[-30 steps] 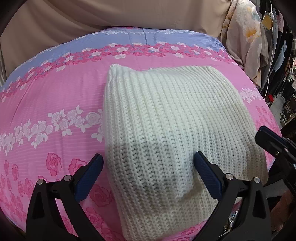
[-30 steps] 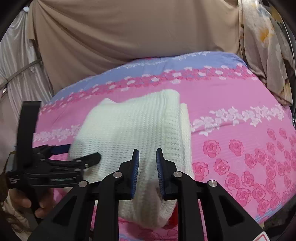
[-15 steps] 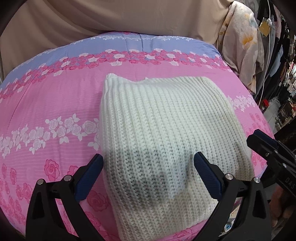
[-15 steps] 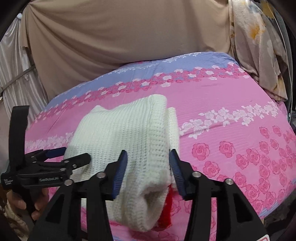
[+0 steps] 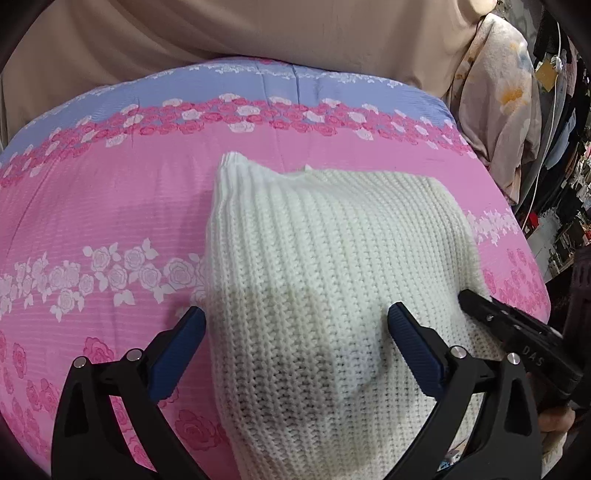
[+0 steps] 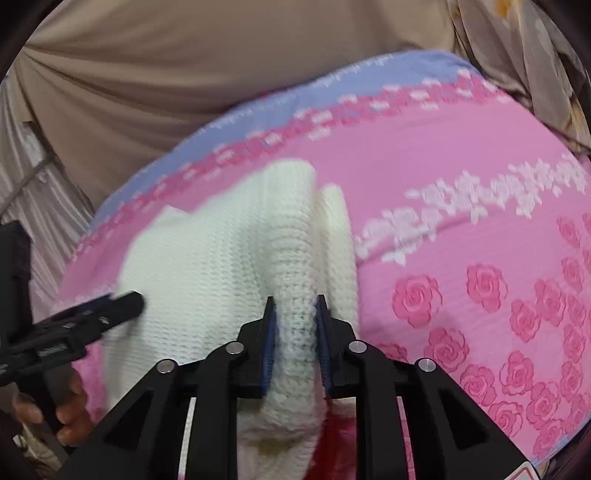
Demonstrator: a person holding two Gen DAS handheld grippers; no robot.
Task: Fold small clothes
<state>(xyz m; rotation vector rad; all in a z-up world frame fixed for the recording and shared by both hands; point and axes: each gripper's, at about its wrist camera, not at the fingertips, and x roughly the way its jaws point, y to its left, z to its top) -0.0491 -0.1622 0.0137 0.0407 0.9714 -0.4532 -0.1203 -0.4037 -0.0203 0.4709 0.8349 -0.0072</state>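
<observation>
In the left wrist view, a cream chunky-knit sweater (image 5: 332,295) is seen lying folded on a pink rose-printed bedsheet (image 5: 92,221), near the front edge of the bed. The left gripper (image 5: 295,339) is held spread wide, its blue-padded fingers (image 5: 181,343) straddling the near part of the knit without pinching it; nothing is grasped. The knit is shown as thick, ribbed in vertical wales, soft and springy, with a rounded bulk and a small peaked corner at the far left. The black tip of the right gripper (image 5: 476,302) is seen at the sweater's right border. A beige curtain (image 5: 258,29) is hung behind the bed.

In the right wrist view, which is somewhat blurred, the right gripper (image 6: 293,325) is clenched on a rolled right-hand fold of the sweater (image 6: 221,266), the ridge being squeezed between the blue pads (image 6: 269,332). A second layer is visible just beside that ridge, lying on the bedsheet (image 6: 461,206). The left gripper (image 6: 110,306) is shown at the sweater's left side.

The step in hand is judged to be the taking up of the right edge for a fold across. It would be done well if all layers of the ridge were kept in the grip, the lift were kept low, and the left side were pinned down so the heavy knit is not dragged over the slippery sheet.
</observation>
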